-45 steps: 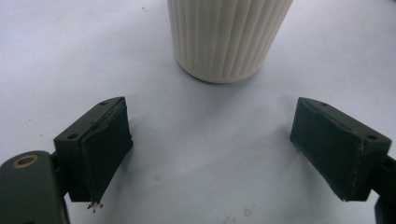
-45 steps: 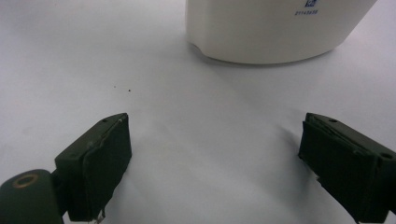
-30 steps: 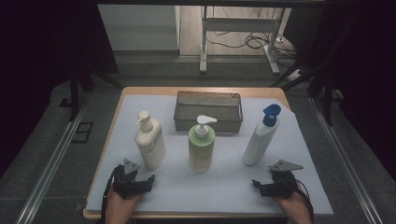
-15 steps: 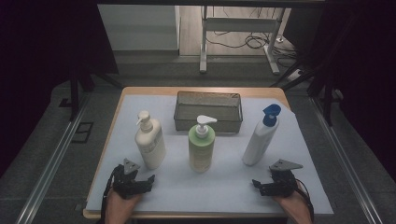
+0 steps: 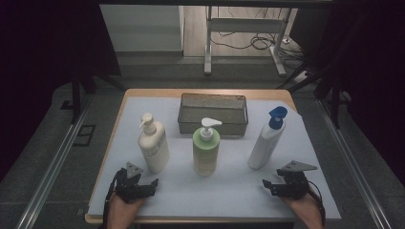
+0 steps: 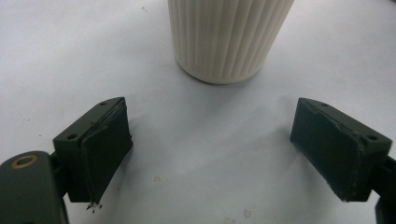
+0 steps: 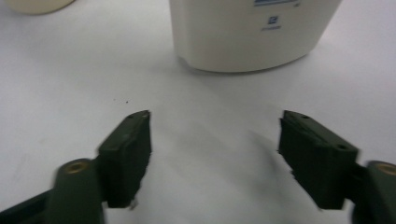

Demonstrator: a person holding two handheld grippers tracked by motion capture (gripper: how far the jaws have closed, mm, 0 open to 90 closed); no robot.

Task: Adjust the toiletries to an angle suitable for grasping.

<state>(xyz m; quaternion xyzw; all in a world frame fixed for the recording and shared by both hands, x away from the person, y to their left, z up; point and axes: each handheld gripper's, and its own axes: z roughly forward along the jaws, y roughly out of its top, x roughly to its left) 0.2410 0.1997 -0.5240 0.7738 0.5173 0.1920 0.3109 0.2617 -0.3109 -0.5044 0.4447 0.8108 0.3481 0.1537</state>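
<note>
Three bottles stand in a row on the white-covered table (image 5: 229, 195): a cream pump bottle (image 5: 153, 145), a green pump bottle (image 5: 206, 150) and a white bottle with a blue cap (image 5: 266, 140). My left gripper (image 5: 145, 186) rests near the front left, just before the cream bottle, whose ribbed base (image 6: 229, 37) shows ahead of its open jaws (image 6: 210, 140). At the front right, my right gripper (image 5: 267, 186) sits low before the white bottle's base (image 7: 252, 32). Its jaws (image 7: 215, 144) have just been closing and stand apart with nothing between them.
A dark wire-mesh basket (image 5: 213, 114) sits behind the bottles at the table's far middle. Bare white sheet lies between the two grippers. Beyond the table, a metal frame and cables (image 5: 248, 43) lie on the floor.
</note>
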